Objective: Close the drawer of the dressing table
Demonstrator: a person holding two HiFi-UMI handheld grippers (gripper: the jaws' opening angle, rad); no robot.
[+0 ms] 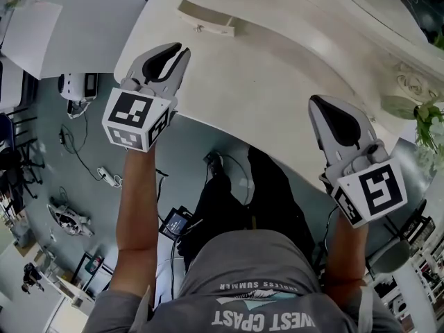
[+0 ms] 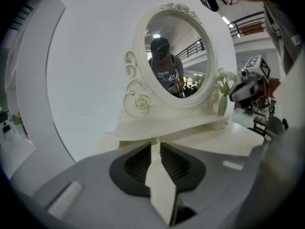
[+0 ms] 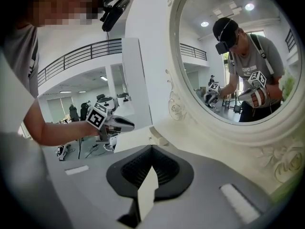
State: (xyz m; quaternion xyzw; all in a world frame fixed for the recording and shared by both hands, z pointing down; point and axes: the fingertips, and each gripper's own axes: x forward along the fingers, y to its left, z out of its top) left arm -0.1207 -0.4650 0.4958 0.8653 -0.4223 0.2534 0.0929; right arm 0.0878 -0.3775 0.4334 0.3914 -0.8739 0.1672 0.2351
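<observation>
Drawer [image 1: 205,17] sits ajar, left tool [image 1: 182,48] released, right tool [image 1: 318,103] clenched; shirt [image 1: 263,283] reads "WEST COAST".

Bright, even indoor light; ceiling lamps [image 3: 247,6] reflected in mirror [image 3: 200,70]; fisheye bend, dark corners; left tool [image 2: 156,145] soft.

grey T-shirt [image 1: 263,276], printed "SUMMER" and "WEST COAST"; other lettering illegible

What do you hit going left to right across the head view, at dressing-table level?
left gripper → small drawer → right gripper → flowers
</observation>
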